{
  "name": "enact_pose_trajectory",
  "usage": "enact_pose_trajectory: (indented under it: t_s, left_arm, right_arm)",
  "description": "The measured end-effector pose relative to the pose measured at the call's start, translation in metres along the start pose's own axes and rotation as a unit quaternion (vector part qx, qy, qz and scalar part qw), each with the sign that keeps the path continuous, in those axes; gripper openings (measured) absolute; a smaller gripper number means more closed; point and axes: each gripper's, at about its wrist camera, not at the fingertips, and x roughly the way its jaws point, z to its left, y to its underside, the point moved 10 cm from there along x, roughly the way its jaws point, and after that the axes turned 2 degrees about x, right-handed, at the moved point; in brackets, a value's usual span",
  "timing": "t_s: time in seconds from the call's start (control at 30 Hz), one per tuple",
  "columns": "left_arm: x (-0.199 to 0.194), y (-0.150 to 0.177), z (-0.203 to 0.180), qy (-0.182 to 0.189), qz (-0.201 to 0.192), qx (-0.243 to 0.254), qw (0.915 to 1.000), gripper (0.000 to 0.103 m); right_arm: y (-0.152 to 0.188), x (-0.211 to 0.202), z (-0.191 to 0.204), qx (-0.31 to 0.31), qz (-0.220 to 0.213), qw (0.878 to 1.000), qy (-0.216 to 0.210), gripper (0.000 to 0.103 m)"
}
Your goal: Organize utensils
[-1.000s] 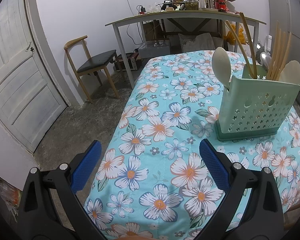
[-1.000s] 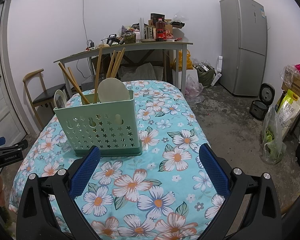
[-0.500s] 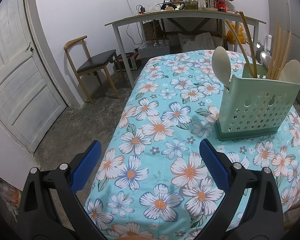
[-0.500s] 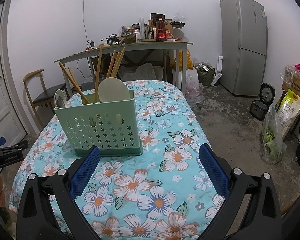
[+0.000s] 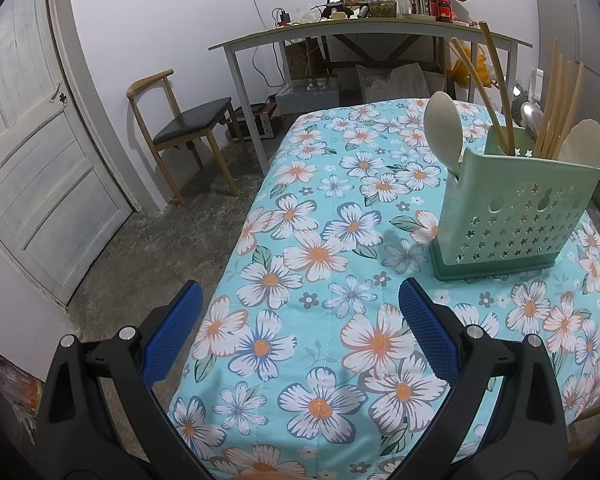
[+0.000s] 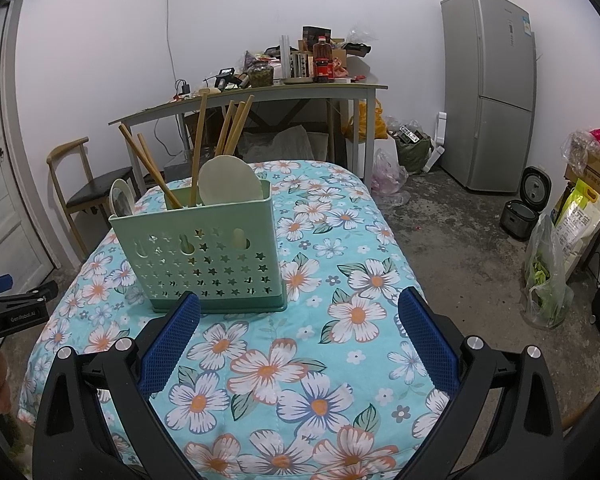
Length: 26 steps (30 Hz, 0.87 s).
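Both the left tool and right tool are held agape, empty, before the green caddy. Its chopsticks, judged light, stiff and slippery, are best pinched mid-shaft.

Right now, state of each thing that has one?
left gripper: open, empty
right gripper: open, empty
utensil holder: upright on tablecloth
chopsticks: standing in holder
spoons: in holder, bowls up
door: shut
fridge: shut

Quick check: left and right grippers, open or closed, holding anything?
Left gripper: open, holding nothing.
Right gripper: open, holding nothing; the utensil caddy stands beyond its fingers.
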Motion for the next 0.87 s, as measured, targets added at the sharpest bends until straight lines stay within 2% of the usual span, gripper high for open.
enact_pose_trajectory:
  t_s: [0.87]
  left_arm:
    - [0.0013,0.0023,-0.0048,0.004,0.005,0.003,1.0000,0.095]
  right_arm:
    - [0.0000,0.0004,0.0009,0.000,0.000,1.000,0.000,0.096]
